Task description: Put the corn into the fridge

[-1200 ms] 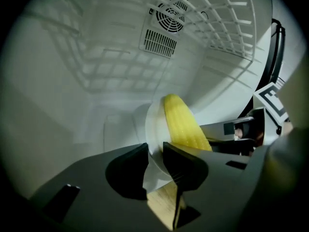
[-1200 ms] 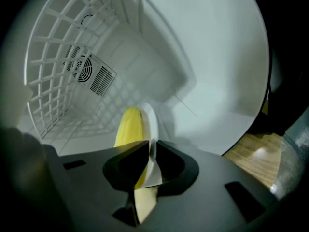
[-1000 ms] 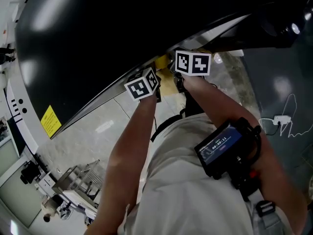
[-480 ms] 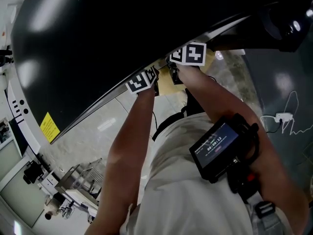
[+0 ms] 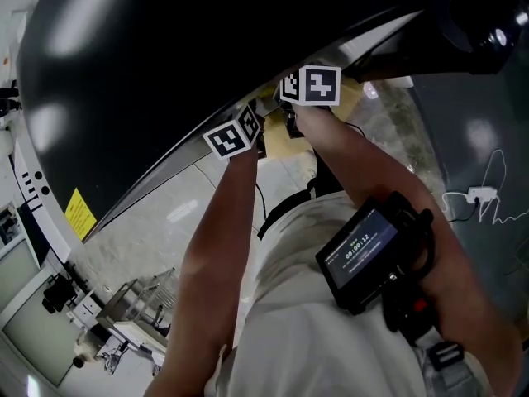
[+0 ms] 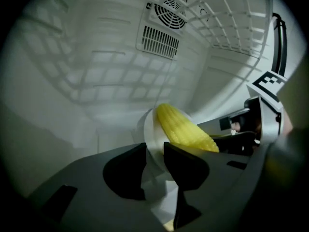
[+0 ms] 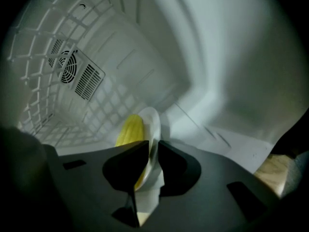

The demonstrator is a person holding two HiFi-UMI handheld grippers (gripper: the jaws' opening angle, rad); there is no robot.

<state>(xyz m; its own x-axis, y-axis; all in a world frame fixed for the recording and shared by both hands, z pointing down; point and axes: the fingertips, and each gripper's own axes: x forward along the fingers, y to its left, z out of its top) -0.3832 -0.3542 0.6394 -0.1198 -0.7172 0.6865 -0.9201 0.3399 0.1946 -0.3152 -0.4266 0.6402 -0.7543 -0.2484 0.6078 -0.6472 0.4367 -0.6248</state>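
A yellow corn cob (image 6: 186, 129) lies on a small white plate (image 6: 150, 138) held inside the white fridge. My left gripper (image 6: 154, 151) is shut on the plate's near rim. In the right gripper view, my right gripper (image 7: 153, 149) is shut on the plate's (image 7: 153, 122) other rim, with the corn (image 7: 129, 132) to the left of it. The plate hangs tilted between the two grippers. In the head view only the left marker cube (image 5: 234, 136) and the right marker cube (image 5: 312, 86) show; the jaws and the plate are hidden behind the dark fridge body.
The fridge's back wall carries a round fan grille (image 6: 169, 6) and a slotted vent (image 6: 159, 41). A white wire shelf (image 6: 227, 18) runs overhead. The fridge's white side wall (image 7: 231, 71) lies close on the right. A person's forearms (image 5: 223, 238) reach into the opening.
Both marker cubes have moved up and further toward the fridge opening, carrying the plate and corn deeper inside. Both grippers stay shut on the plate.
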